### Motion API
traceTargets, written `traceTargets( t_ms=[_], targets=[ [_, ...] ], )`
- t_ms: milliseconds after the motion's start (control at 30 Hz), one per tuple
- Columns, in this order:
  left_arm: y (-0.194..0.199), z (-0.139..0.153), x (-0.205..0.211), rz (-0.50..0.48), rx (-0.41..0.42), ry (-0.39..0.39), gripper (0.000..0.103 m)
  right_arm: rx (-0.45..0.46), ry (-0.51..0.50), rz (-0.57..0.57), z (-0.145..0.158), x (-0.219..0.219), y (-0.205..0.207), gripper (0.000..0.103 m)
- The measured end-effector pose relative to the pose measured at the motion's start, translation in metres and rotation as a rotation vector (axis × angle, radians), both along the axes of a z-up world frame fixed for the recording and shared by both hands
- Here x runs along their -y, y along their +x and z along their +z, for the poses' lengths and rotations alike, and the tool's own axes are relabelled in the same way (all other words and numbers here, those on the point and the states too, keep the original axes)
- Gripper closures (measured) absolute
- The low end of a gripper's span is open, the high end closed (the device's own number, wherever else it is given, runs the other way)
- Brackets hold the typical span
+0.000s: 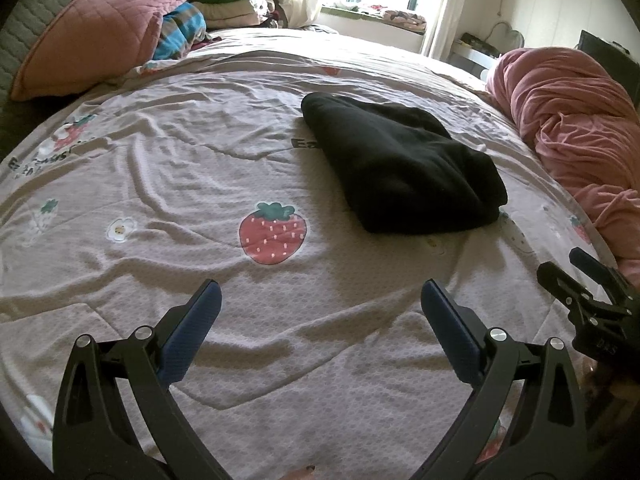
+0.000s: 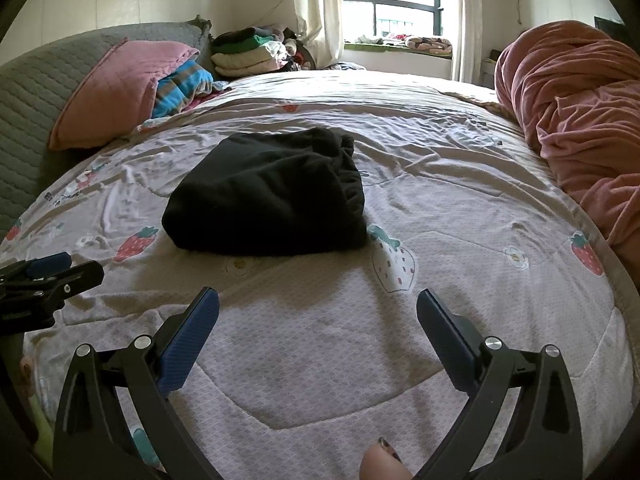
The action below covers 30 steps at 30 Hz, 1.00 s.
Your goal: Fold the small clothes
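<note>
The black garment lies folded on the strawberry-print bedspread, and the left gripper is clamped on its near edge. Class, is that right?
Not quite. The black garment does lie folded on the bedspread, but the left gripper is open and apart from it, holding nothing, as the left wrist view shows.

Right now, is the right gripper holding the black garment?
No, the right gripper is open and empty above the bedspread, short of the folded black garment.
</note>
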<state>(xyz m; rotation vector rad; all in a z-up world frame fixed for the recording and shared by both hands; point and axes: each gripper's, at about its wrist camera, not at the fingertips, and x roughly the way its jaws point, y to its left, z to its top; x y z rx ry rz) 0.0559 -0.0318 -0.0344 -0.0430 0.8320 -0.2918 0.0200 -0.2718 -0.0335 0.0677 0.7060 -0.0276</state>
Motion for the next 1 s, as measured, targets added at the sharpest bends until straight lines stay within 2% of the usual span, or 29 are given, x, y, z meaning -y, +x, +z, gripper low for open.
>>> traceTargets(
  t_ms=[767,1000],
  targets=[
    [0.0,0.0,-0.001,0.001,-0.002,-0.004,0.009,-0.001,-0.002,0.003,0.001,-0.002,0.0,0.005],
    [-0.001,-0.002,-0.01,0.003,-0.013,-0.033,0.009,0.004,-0.014,-0.024,0.008,-0.002,-0.002,0.005]
  ],
)
